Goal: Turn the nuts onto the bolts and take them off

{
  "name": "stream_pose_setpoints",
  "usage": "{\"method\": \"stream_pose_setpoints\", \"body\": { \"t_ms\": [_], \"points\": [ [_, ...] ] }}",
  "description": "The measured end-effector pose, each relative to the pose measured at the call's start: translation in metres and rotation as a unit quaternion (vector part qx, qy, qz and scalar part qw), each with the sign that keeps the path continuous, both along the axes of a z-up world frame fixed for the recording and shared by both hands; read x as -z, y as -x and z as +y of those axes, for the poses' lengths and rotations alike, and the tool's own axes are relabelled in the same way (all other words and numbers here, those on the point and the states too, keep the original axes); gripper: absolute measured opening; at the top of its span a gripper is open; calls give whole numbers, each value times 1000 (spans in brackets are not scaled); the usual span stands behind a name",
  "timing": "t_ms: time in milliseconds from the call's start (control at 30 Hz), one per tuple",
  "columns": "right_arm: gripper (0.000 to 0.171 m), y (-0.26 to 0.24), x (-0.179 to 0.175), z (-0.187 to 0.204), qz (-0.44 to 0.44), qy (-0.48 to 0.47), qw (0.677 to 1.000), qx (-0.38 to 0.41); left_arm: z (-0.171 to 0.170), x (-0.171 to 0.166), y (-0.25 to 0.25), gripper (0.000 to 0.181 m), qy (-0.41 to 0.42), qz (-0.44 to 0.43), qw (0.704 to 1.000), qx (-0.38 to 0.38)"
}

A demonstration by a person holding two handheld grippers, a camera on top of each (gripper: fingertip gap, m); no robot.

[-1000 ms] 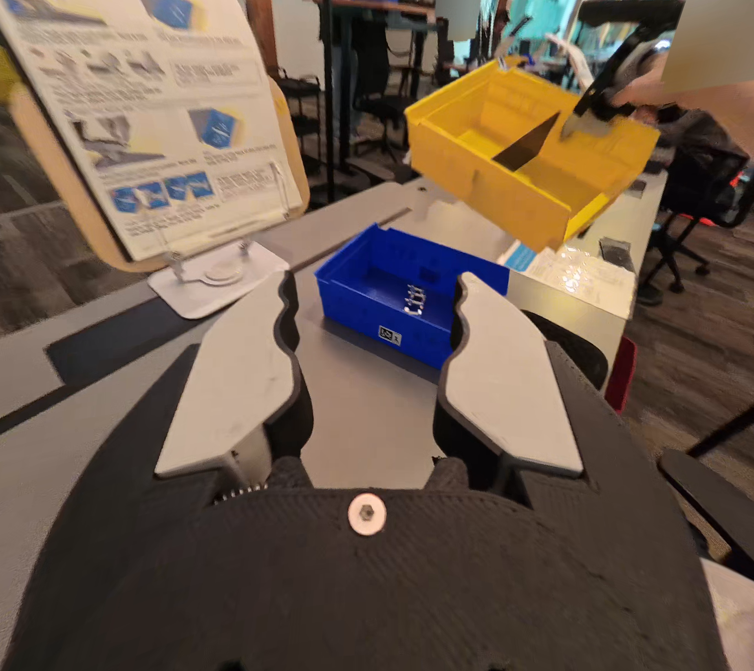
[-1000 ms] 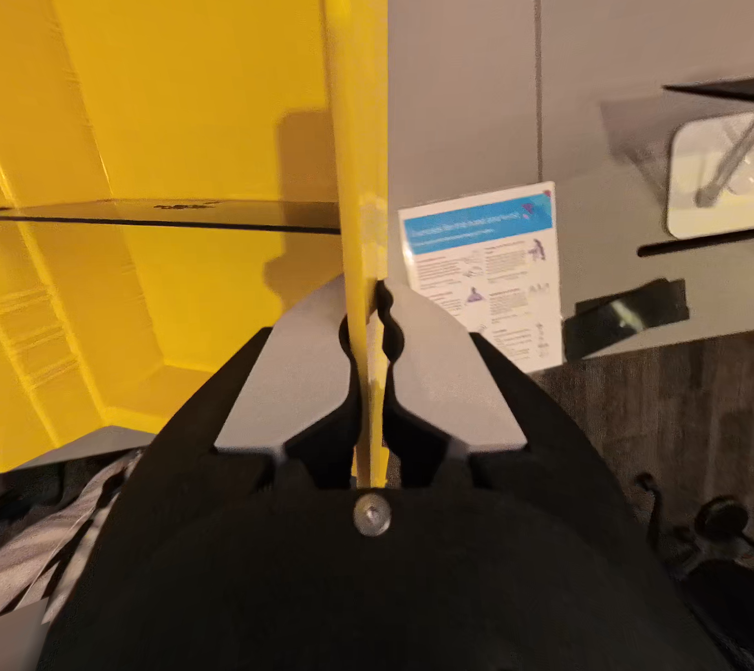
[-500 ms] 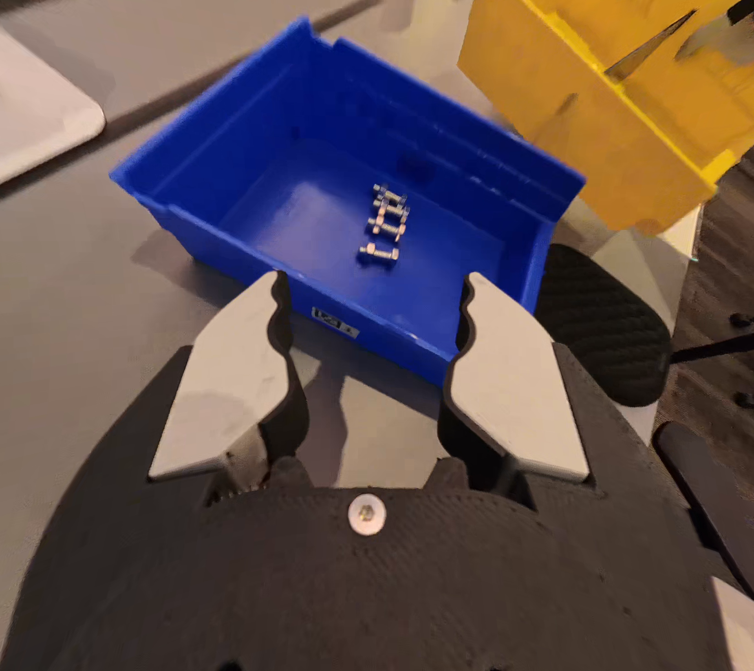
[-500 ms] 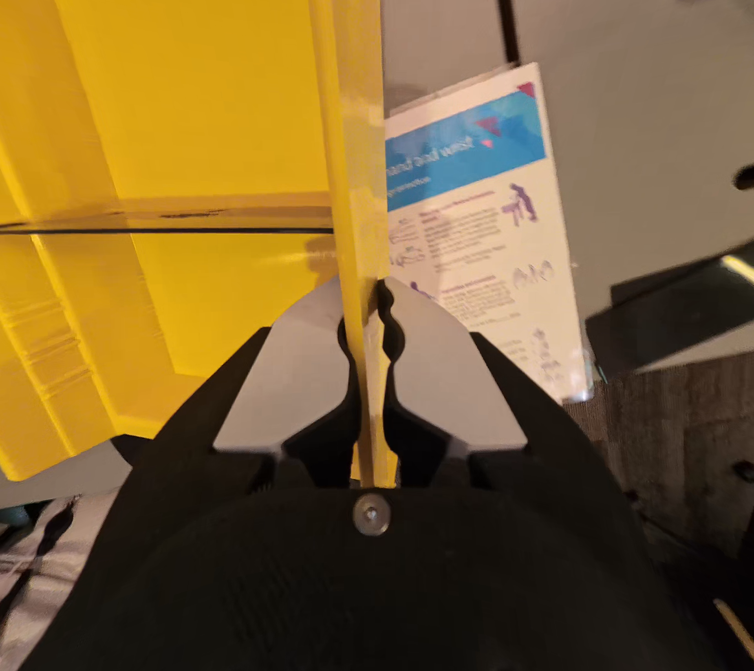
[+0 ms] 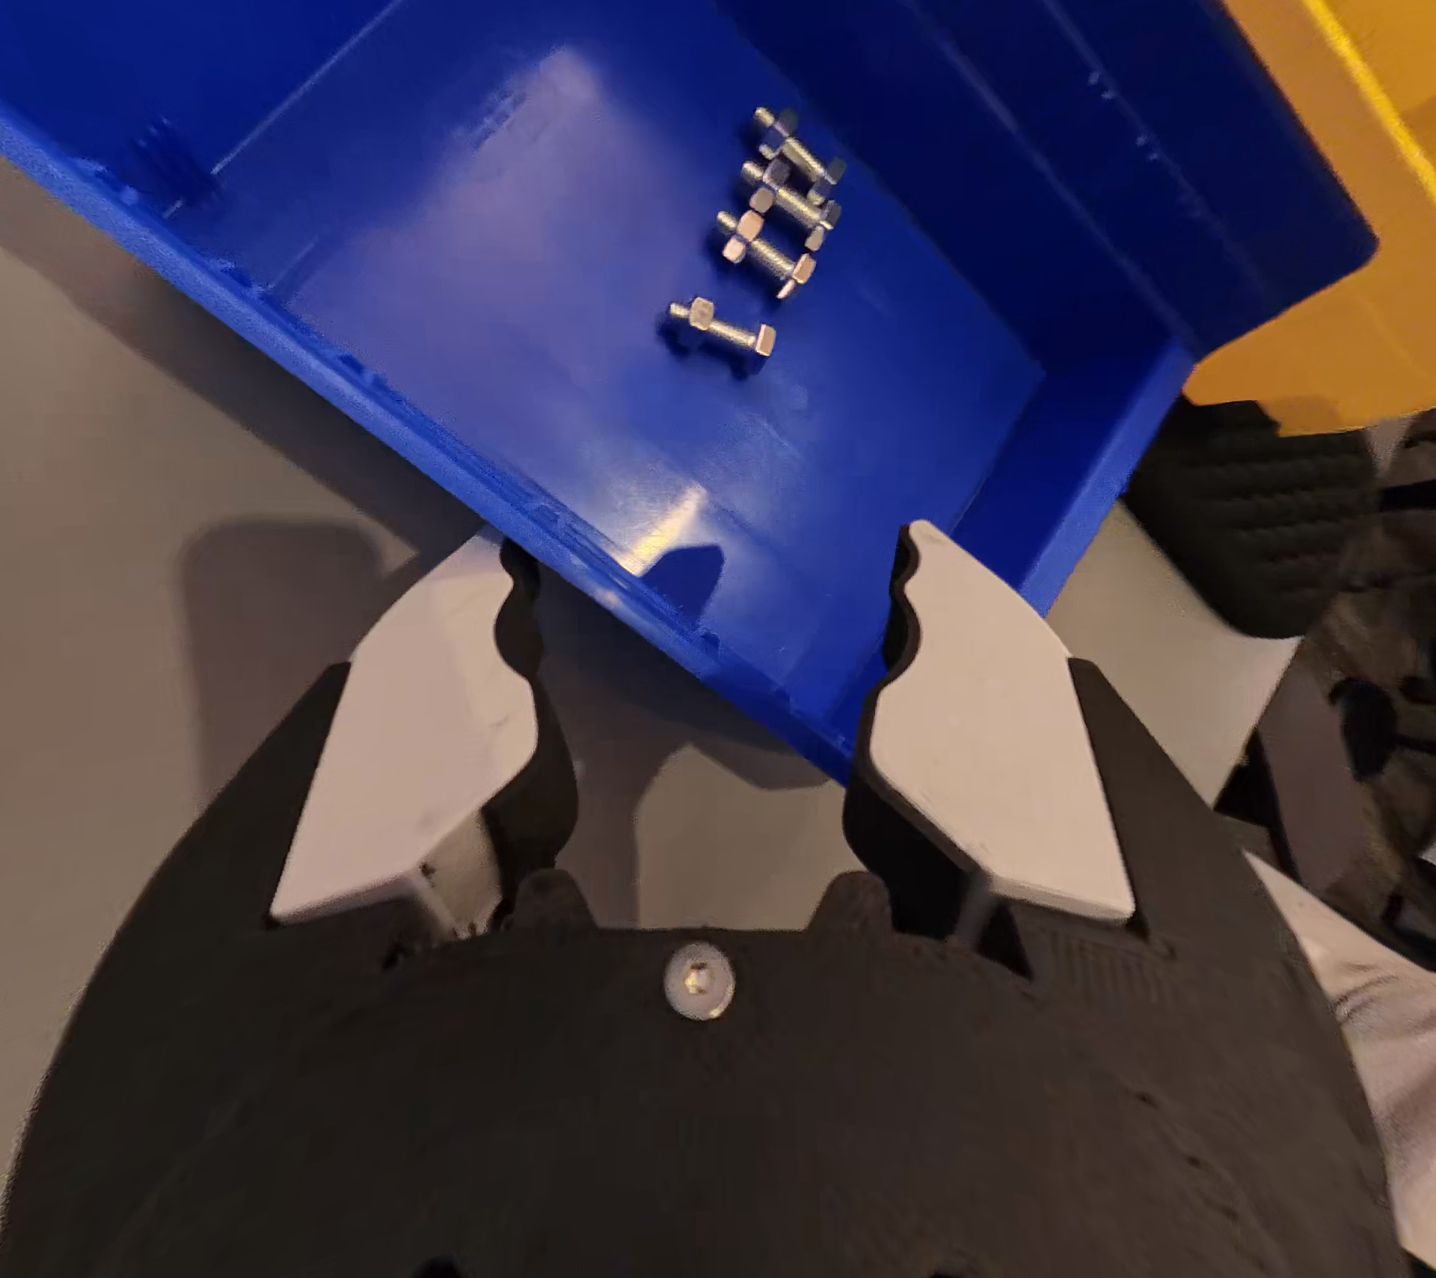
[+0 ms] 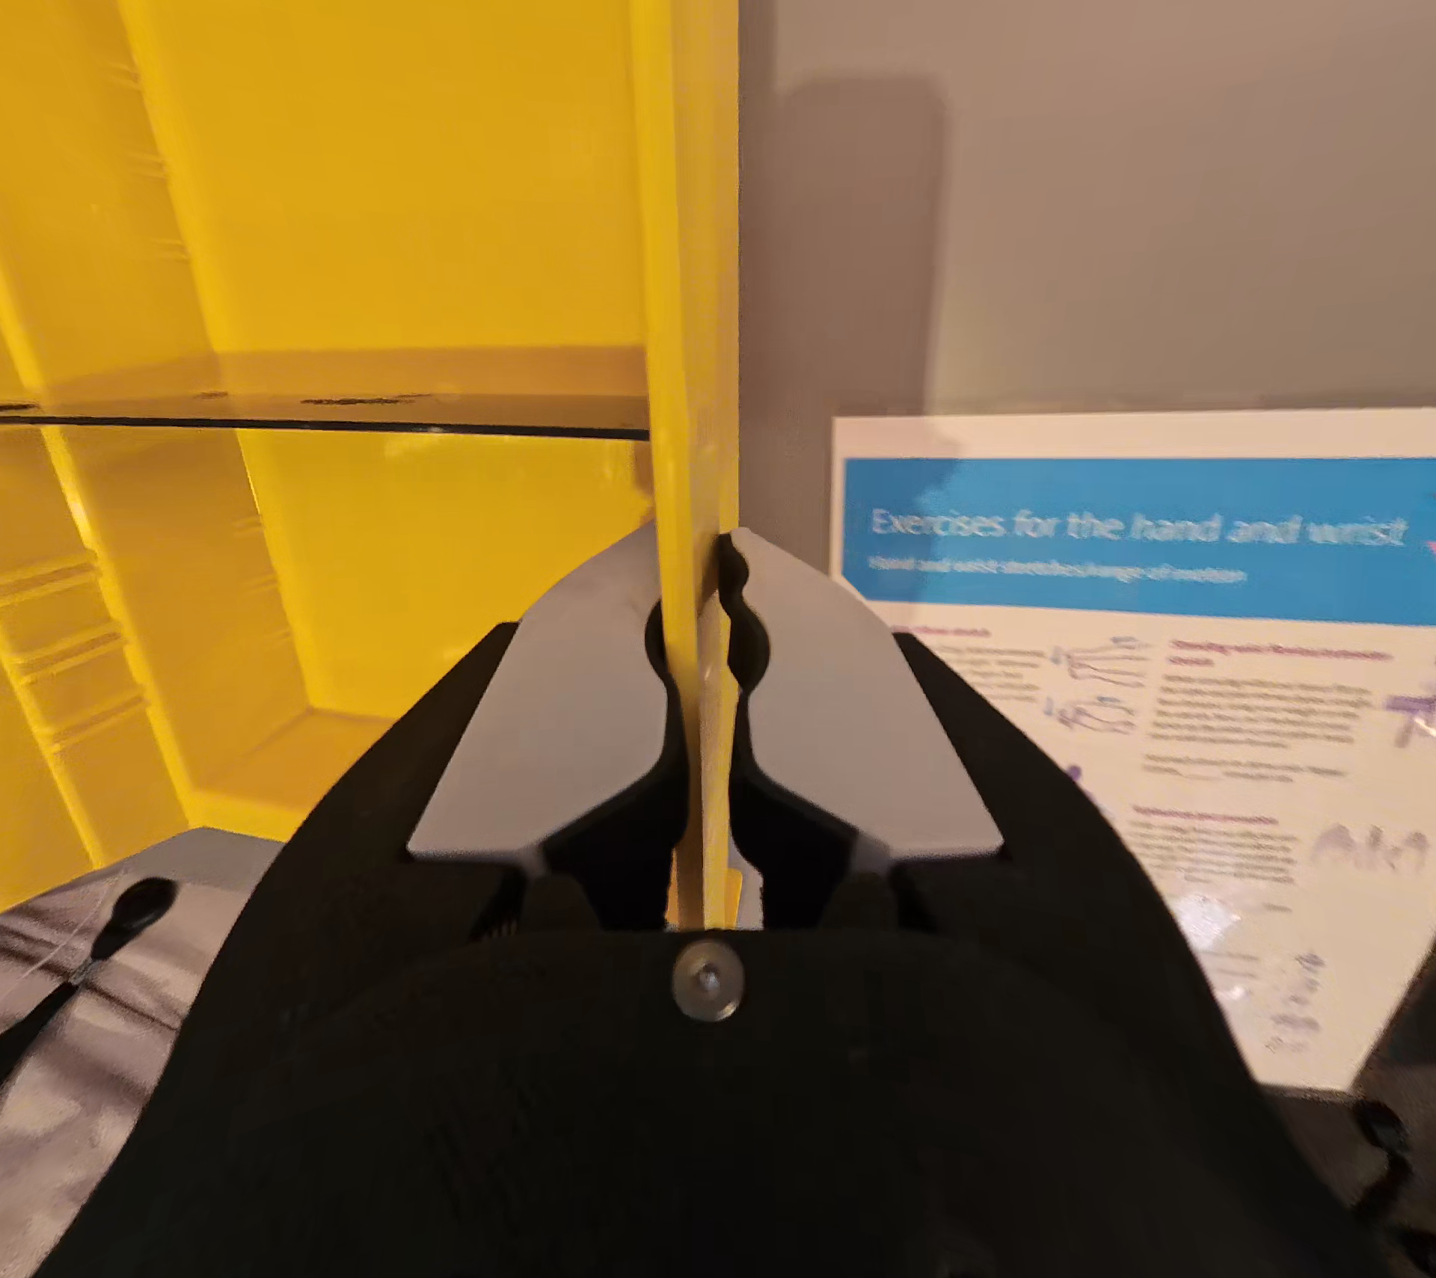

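Several small silver bolts with nuts on them (image 5: 785, 207) lie on the floor of a blue bin (image 5: 256, 308); one bolt (image 5: 723, 335) lies apart, nearest me. My left gripper (image 5: 703, 565) is open, its fingers straddling the bin's near wall, one finger outside and one inside. My right gripper (image 6: 691, 541) is shut on the side wall of a yellow bin (image 6: 684, 153), which has a black divider (image 6: 326, 413) and looks empty. The yellow bin also shows at the top right of the left wrist view (image 5: 1313, 98), just beyond the blue bin.
The bins are over a grey table (image 6: 1088, 75). A laminated white and blue sheet (image 6: 1165, 697) lies on it to the right of the yellow bin. A black rounded object (image 5: 1243, 526) sits past the blue bin's right corner. The gap from one gripper's tips to the other's is roughly 40 cm.
My left gripper has tipped down and moved in over the blue bin until its fingers straddle the near wall. My right gripper has carried the yellow bin lower, towards the table and the sheet.
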State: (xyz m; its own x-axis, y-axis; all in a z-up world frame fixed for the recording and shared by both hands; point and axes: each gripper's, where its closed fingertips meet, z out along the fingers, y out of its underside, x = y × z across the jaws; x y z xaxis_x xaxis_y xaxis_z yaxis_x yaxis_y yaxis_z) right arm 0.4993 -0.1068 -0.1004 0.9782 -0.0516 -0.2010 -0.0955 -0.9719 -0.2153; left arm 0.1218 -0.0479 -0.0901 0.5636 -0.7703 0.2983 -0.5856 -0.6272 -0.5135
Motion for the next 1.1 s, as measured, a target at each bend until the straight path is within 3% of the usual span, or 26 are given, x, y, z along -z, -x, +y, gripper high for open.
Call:
{"method": "stream_pose_setpoints", "body": {
  "t_ms": [167,367,533,1100],
  "points": [
    [7,52,8,13,15,-9,1000,-26,28,11,54,72,-43,128,990,-36],
    [6,114,16,30,36,-5,998,-56,63,17,145,36,-70,285,949,-119],
    [6,128,19,45,50,-3,997,-54,60,19,178,6,50,200,964,-165],
    [9,71,24,72,36,1,998,47,73,16,272,14,149,45,959,-235]
  ]
}}
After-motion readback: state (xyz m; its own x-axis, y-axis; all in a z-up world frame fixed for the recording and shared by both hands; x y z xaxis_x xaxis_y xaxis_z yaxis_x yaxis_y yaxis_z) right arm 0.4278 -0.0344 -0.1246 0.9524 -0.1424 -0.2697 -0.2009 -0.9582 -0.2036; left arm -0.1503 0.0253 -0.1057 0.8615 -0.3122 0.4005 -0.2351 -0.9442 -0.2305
